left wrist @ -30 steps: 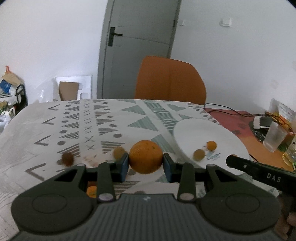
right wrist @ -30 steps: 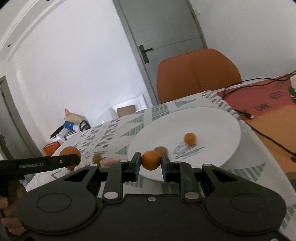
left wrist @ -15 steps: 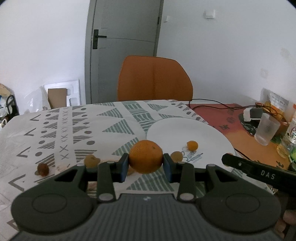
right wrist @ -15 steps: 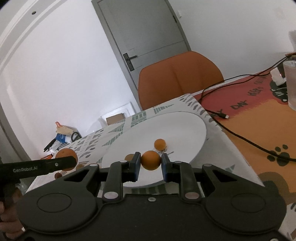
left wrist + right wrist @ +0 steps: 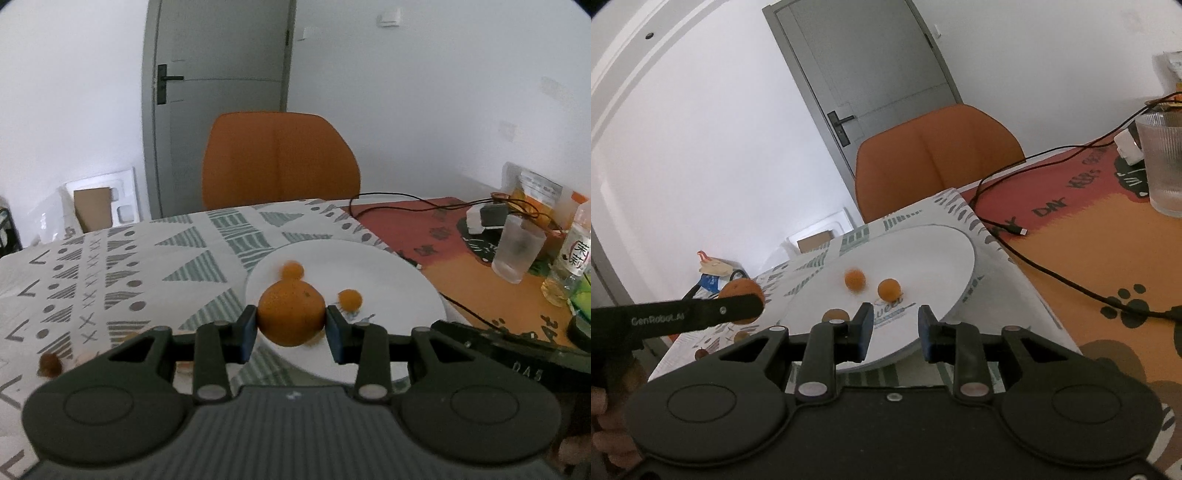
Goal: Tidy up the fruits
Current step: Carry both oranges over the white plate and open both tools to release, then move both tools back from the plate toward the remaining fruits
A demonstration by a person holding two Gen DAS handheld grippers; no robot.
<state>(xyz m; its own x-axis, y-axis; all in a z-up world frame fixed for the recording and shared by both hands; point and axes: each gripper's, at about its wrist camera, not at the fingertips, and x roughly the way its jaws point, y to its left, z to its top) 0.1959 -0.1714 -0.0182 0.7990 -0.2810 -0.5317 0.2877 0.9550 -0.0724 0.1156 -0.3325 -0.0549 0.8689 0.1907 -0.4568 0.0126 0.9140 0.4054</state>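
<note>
My left gripper is shut on a large orange, held above the near left rim of the white plate. Two small orange fruits lie on the plate. In the right wrist view, one of them looks blurred, beside the other and a brown fruit. The jaws of my right gripper are opening over the plate's near edge, with nothing between them. The large orange also shows at the left of that view.
A brown fruit lies on the patterned tablecloth to the left. An orange chair stands behind the table. A black cable, a glass and a bottle are on the orange mat at the right.
My right gripper has let go of the small orange fruit, which now lies blurred on the plate. My left gripper has carried the large orange rightward over the plate's rim.
</note>
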